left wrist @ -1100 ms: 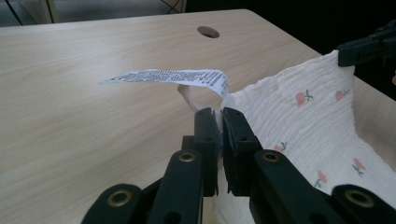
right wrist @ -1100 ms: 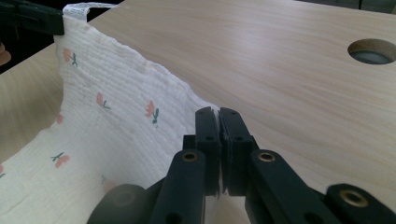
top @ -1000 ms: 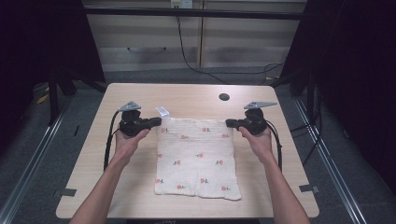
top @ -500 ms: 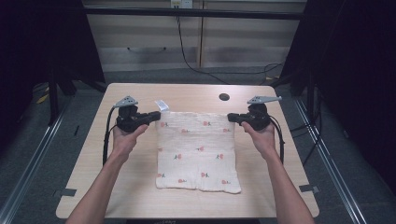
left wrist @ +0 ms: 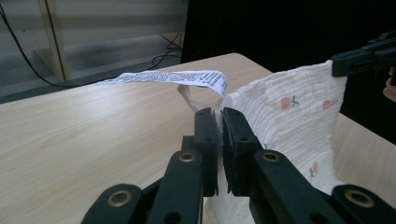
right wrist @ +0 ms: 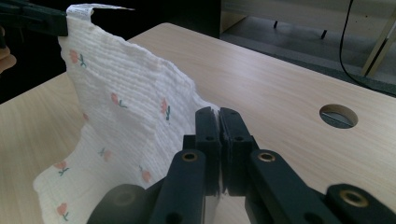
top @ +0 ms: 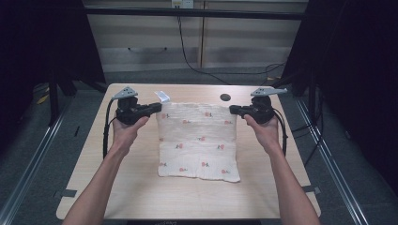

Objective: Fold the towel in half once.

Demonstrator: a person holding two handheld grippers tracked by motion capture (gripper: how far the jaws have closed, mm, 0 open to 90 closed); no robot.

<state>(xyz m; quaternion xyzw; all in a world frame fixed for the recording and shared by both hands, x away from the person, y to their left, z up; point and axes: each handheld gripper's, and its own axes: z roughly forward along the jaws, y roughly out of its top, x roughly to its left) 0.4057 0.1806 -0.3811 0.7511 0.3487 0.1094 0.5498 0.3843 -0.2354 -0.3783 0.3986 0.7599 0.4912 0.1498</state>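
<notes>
**Cloth held up by its 2 far corners**

Over the middle of the wooden table (top: 141, 187), a white cloth (top: 199, 140) printed with small red flowers is held by its 2 far corners. Its near edge lies on the tabletop toward the person, while the far edge is lifted and stretched between the grippers.

At the cloth's far left corner, the left gripper (top: 157, 107) has its jaws pressed together on the fabric. In the left gripper view, the left gripper (left wrist: 221, 122) shows only a thin fold of cloth (left wrist: 289, 116) between the 2 black jaws, and the fabric rises upright from there toward the other gripper at the top right. A white care label (left wrist: 177, 77) with printed text sticks out from this corner, curling over the table; in the high view the label (top: 162, 96) points away from the person.

At the far right corner, the right gripper (top: 233, 109) is likewise clamped on the cloth. In the right gripper view, the right gripper (right wrist: 219, 119) has its jaws closed tight on the cloth's edge, and the cloth (right wrist: 121, 112) stands up and runs off to the upper left, sagging in the middle.

Just beyond the right gripper, a round hole (top: 225, 97) sits in the tabletop, apart from the cloth. Both hands (top: 126, 131) grip the handles from the near side.
</notes>
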